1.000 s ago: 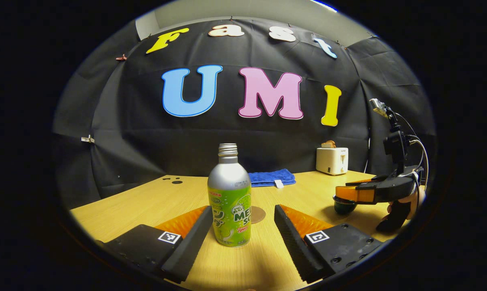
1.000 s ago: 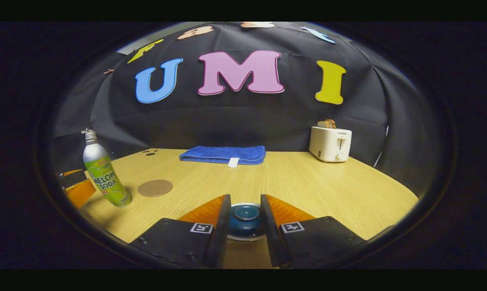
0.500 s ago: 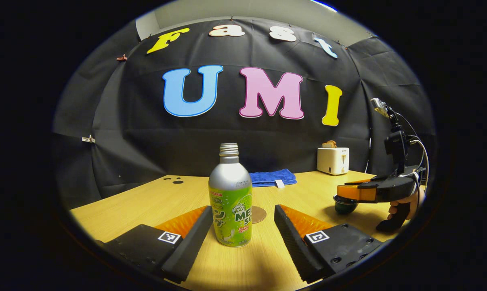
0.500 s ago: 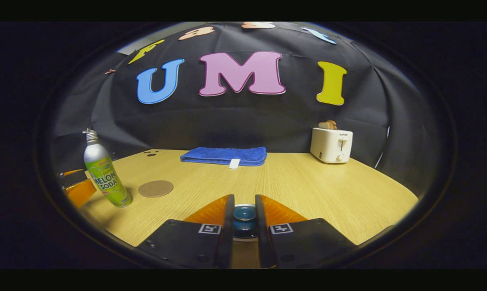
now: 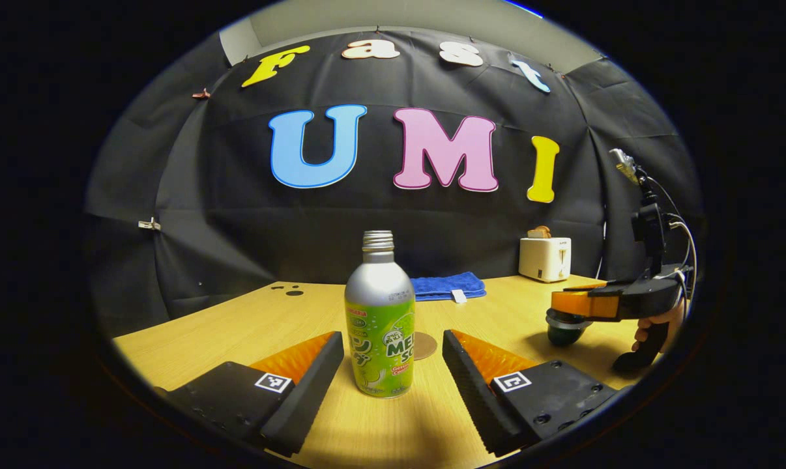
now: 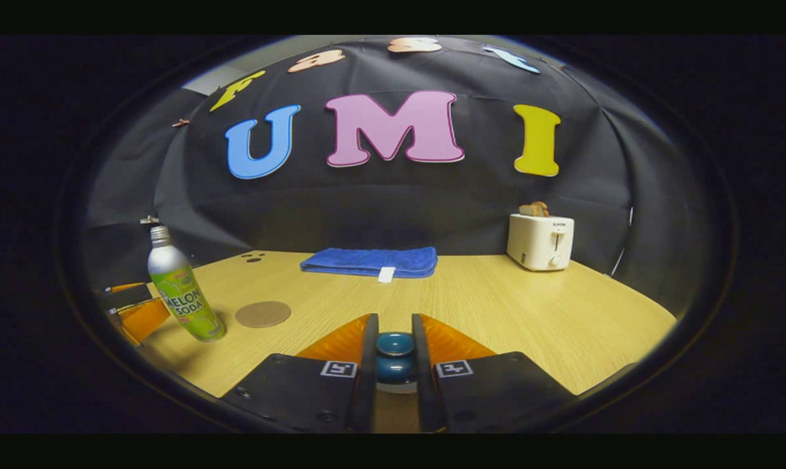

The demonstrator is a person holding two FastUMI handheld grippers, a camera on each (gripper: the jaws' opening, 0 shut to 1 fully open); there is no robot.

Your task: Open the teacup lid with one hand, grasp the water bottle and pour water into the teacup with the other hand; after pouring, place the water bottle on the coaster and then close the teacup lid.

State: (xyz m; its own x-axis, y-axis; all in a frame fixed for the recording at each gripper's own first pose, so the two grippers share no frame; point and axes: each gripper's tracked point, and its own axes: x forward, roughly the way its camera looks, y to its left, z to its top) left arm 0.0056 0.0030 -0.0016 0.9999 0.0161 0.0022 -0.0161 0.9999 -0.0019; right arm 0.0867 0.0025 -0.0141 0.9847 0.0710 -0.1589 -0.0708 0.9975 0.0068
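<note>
The left gripper (image 5: 393, 365) stands with its two fingers spread wide on either side of the water bottle (image 5: 380, 319), neither finger touching it; the bottle stands upright and uncapped on the wooden table (image 5: 236, 326), centred in the gap. Just behind the bottle, the edge of a round brown coaster (image 5: 425, 345) lies flat on the tabletop.

The right gripper (image 6: 394, 365) has its fingers drawn close together and pressed on both sides of the blue knob of the teacup lid (image 6: 394, 355). In the left gripper view that same gripper (image 5: 572, 306) appears far to the right, held level by a hand (image 5: 660, 322), with the lid pinched at its tip and the dark teacup (image 5: 564, 333) directly under it; whether lid and cup still touch cannot be told.

From the right gripper view the bottle (image 6: 183, 296) stands at the far left with the coaster (image 6: 262, 314) just beside it. A folded blue towel (image 6: 370, 260) and a white toaster (image 6: 540, 241) sit along the table's back edge, well apart from both grippers.
</note>
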